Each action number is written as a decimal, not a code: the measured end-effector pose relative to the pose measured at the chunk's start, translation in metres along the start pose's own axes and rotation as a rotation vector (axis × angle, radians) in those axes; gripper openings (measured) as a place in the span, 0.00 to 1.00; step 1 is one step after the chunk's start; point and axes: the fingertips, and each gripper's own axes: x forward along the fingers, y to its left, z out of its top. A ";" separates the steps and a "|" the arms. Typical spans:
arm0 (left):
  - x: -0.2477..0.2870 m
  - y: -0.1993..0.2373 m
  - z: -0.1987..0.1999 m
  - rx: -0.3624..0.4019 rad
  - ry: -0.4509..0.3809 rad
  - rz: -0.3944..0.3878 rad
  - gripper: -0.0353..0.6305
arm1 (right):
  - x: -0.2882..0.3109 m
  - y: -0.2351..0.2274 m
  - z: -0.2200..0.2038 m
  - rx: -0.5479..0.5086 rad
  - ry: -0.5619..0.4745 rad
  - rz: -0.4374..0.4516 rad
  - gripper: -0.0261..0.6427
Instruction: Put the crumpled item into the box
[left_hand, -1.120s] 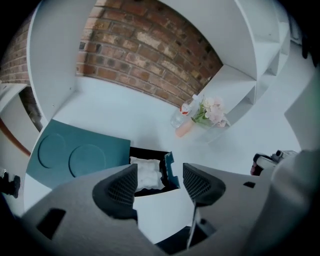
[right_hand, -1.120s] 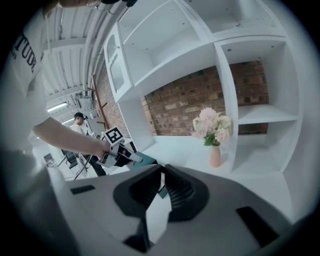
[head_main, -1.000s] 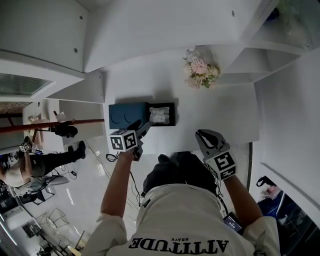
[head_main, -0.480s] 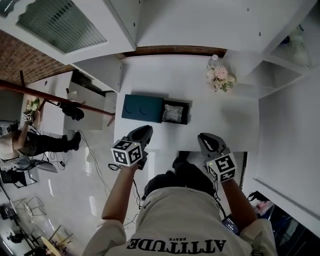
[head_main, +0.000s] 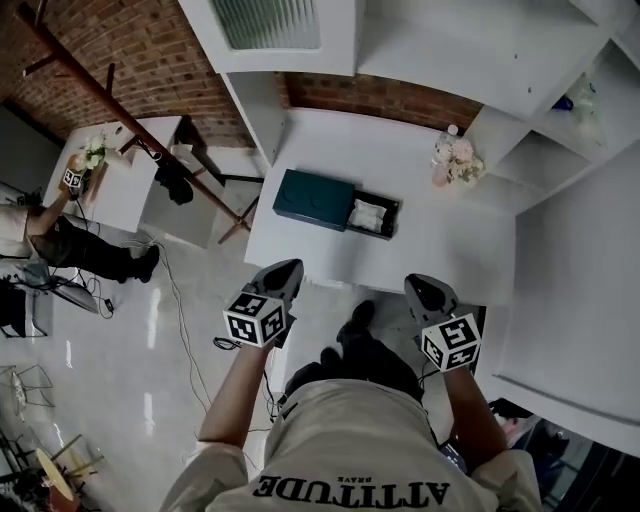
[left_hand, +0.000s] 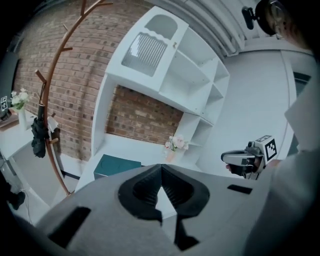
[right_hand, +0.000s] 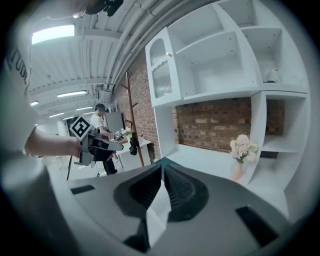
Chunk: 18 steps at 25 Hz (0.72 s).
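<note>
Crumpled white item (head_main: 368, 214) lies inside the shallow black rectangular box (head_main: 392, 226), a little above the middle of our head view, and neither of our grippers touches it. At the far left edge of that view we see a person (head_main: 70, 250) beside a small white side table (head_main: 125, 195). Next to them a brown coat stand (head_main: 120, 105) slants down from the upper left corner, with a dark garment hanging on it. Lower and left of centre, our left gripper (head_main: 285, 270) hovers over the glossy pale floor (head_main: 180, 330). It is short of the front edge of the large white table (head_main: 340, 150) and well apart from the box. Its grey jaws have just been closing and meet at the tips with nothing between them. On the table, a flat dark teal rectangular lid (head_main: 312, 199) lies right against the box's left side. Low and right of centre, our right gripper (head_main: 420, 285) sits near the table's front edge, also well apart from the box. In the right gripper view its jaws are pressed together at the tips and clamp nothing. Farther right, at the table's back corner, stands a small vase of pink and white flowers (head_main: 452, 162). A white shelving unit (head_main: 560, 150) fills the upper right of the frame.
</note>
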 end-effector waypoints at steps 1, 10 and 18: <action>-0.013 -0.002 0.000 0.007 -0.015 0.006 0.09 | -0.007 0.007 0.001 -0.002 -0.004 -0.003 0.09; -0.092 -0.038 -0.011 0.069 -0.097 0.016 0.09 | -0.078 0.042 0.003 -0.025 -0.046 -0.082 0.09; -0.101 -0.089 -0.032 0.095 -0.129 0.010 0.09 | -0.130 0.037 -0.009 -0.007 -0.081 -0.089 0.09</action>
